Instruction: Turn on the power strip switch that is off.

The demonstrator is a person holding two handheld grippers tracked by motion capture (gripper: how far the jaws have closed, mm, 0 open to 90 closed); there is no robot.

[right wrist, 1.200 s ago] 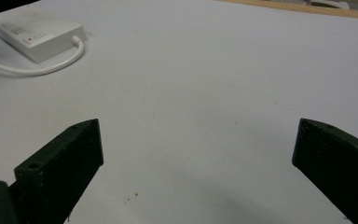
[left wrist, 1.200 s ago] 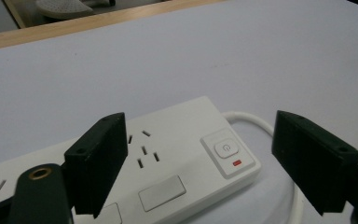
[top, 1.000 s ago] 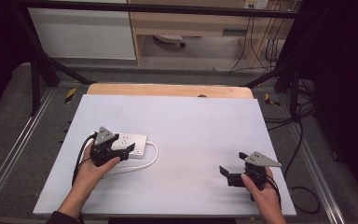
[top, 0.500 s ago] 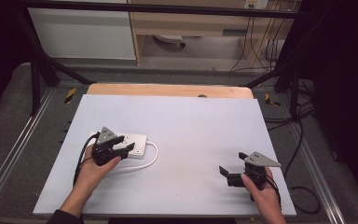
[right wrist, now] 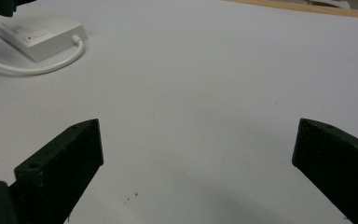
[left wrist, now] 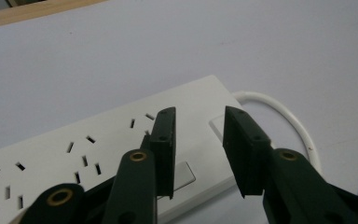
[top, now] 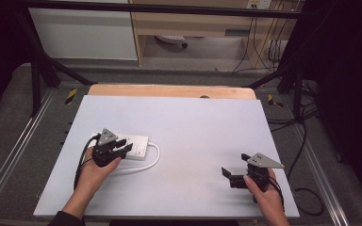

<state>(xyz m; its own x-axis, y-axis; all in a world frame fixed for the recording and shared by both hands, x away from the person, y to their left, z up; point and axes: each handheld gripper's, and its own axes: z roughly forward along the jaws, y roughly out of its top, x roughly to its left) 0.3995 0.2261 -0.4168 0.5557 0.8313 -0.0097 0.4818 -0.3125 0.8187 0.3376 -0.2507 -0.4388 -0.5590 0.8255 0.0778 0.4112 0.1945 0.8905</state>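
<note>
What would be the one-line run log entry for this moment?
left gripper: jaws closing, above power strip | right gripper: open, nothing between | table

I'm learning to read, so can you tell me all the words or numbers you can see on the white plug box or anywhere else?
No words or numbers can be read anywhere.
Power strip: plain white, with socket slots and a blank switch, no print.
Same strip, right gripper view: a tiny red dot, no letters.
Yellow-and-black tags beside the table: stripes, too small to show any text.
</note>
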